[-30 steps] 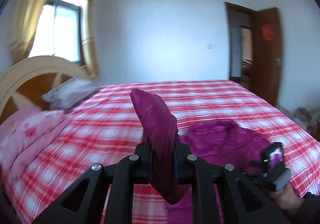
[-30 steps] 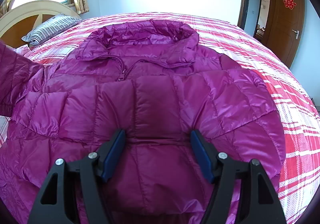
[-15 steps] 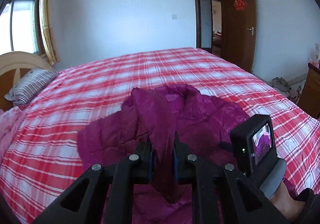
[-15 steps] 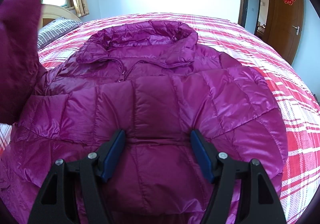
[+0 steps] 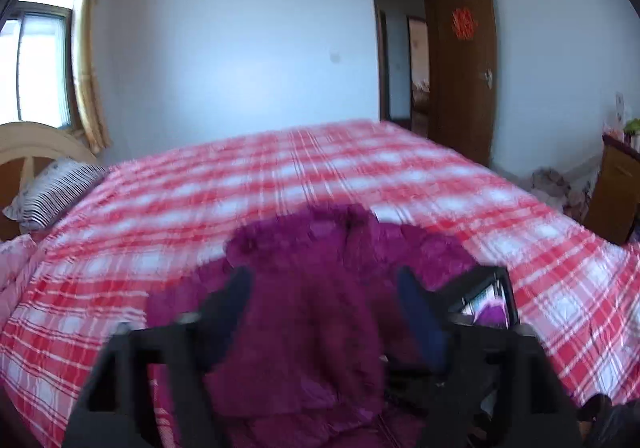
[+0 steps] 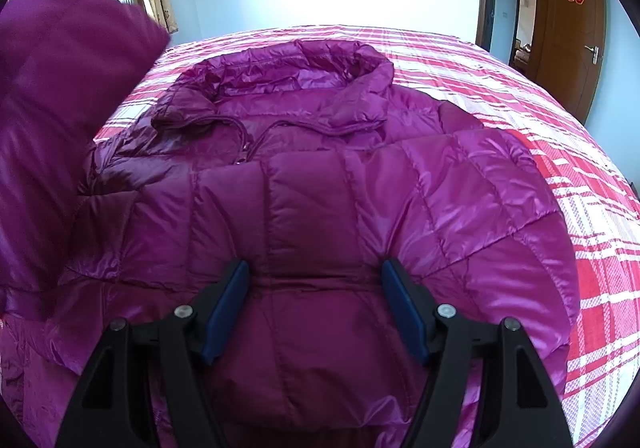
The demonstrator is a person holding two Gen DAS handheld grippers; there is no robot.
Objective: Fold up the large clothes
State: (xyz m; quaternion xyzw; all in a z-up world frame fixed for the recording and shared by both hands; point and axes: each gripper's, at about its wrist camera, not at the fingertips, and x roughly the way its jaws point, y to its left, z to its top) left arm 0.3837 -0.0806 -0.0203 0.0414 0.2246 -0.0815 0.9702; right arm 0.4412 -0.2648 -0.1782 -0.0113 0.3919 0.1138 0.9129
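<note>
On the plaid bed [image 5: 320, 176], left gripper [image 5: 324, 288] opening, sleeve [image 5: 304, 328] released since 1 second ago, right gripper [image 6: 316, 276] apart over jacket [image 6: 400, 176].

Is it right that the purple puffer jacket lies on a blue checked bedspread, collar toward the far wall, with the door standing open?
Not quite: the bedspread is red and white checked, not blue, as the right wrist view shows. The rest holds: the purple puffer jacket lies on it, collar toward the far wall, and the door stands open.
</note>
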